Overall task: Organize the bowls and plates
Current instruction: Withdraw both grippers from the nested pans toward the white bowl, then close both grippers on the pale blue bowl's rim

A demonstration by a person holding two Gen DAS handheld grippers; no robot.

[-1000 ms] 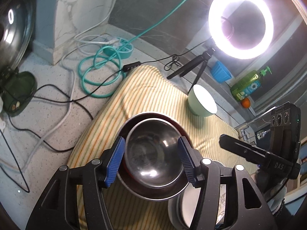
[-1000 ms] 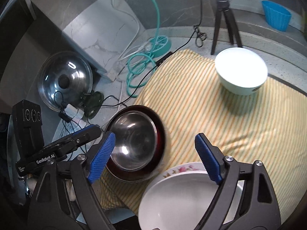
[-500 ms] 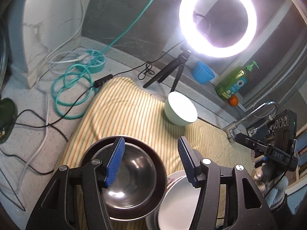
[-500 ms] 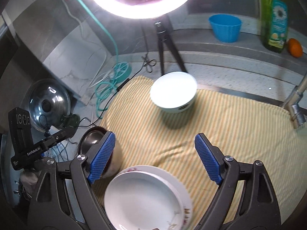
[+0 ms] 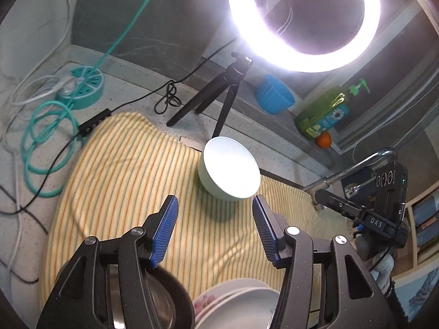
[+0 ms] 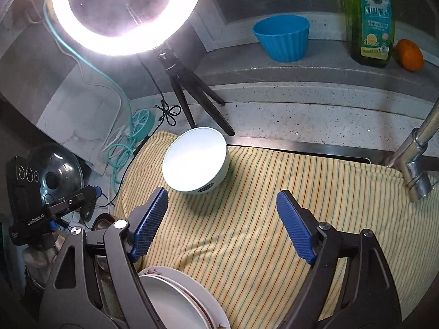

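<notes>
One pale bowl, perhaps three stacked plates

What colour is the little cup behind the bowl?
Blue cup, with ribbed sides, clearest in the right wrist view.

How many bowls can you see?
3. A pale bowl sits alone on the striped cloth. A steel bowl sits in a dark bowl at the cloth's near edge, left of the plates. More may be hidden below.
</notes>
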